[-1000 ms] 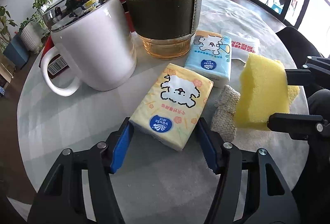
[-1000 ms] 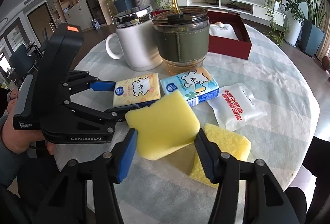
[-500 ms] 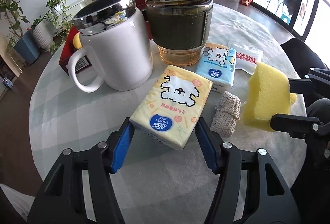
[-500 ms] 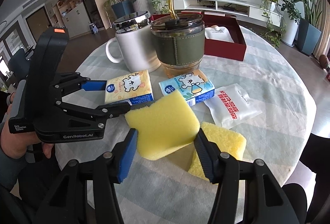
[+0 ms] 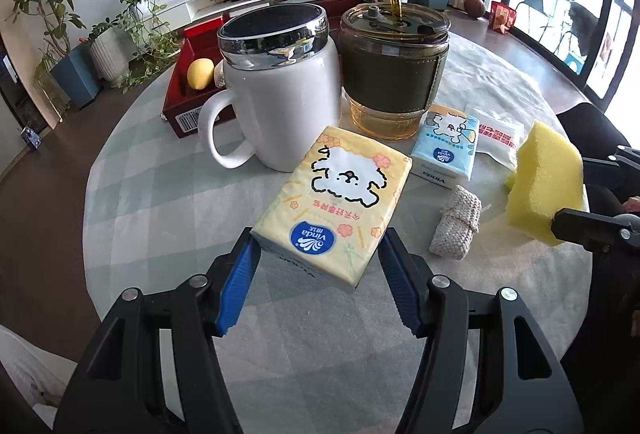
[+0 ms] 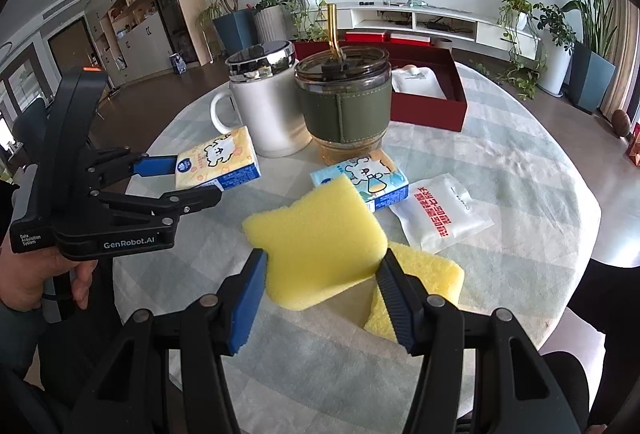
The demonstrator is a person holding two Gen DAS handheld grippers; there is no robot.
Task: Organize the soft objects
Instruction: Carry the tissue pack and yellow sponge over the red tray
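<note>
My left gripper point(image 5: 318, 258) is shut on a yellow tissue pack point(image 5: 336, 202) and holds it above the table; the same pack point(image 6: 218, 164) shows at the left of the right wrist view. A yellow sponge point(image 6: 316, 244) is clamped in my right gripper point(image 6: 322, 266), lifted off the table, and appears at the right edge point(image 5: 546, 180) of the left wrist view. A second yellow sponge point(image 6: 424, 282) lies flat on the table under it. A blue tissue pack point(image 5: 446, 148) and a white sachet point(image 6: 440, 212) lie near the cups. A knitted cloth roll point(image 5: 456, 222) lies between the two grippers.
A white mug point(image 5: 276, 94) with a chrome lid and a glass tumbler point(image 5: 394, 66) with a green sleeve and straw stand mid-table. Behind them sits a red box point(image 6: 428, 102). The round table point(image 5: 168, 218) has a pale checked cloth. A person's hand point(image 6: 28, 274) grips the left tool.
The left gripper has risen with the yellow tissue pack and rolled a little, so more of the room shows behind the cups. The right gripper and its sponge have hardly moved.
</note>
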